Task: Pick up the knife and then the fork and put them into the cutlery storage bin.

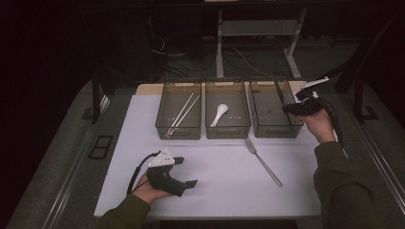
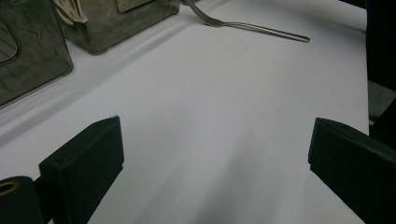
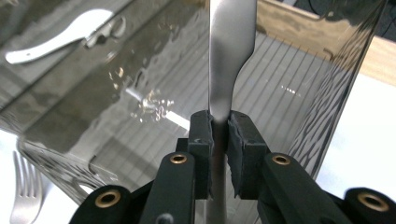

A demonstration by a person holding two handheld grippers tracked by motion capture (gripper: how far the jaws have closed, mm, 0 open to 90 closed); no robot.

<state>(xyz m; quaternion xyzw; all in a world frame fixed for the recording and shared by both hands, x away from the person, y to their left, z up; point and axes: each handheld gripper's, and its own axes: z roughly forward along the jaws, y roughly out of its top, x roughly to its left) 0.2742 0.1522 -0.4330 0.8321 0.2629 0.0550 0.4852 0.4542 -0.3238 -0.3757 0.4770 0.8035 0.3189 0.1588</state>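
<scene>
Currently right claw point(image 3: 219, 130) is clenched on a knife point(image 3: 231, 51), blade pointing down into the right-hand bin point(image 1: 267, 107). Left claw point(image 2: 210, 163) sits released over the bench point(image 2: 224, 102); fork point(image 1: 262, 161) lies nearer the right hand.

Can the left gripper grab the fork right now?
Probably yes. The left gripper is open and holds nothing, and bare white table lies between it and the fork, with nothing in the way.

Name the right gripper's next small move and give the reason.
Probably lower a little further, then open. The right gripper is shut on a metal knife hanging over the right-hand bin, which looks empty, while chopsticks and spoon already lie in their own bins.
</scene>
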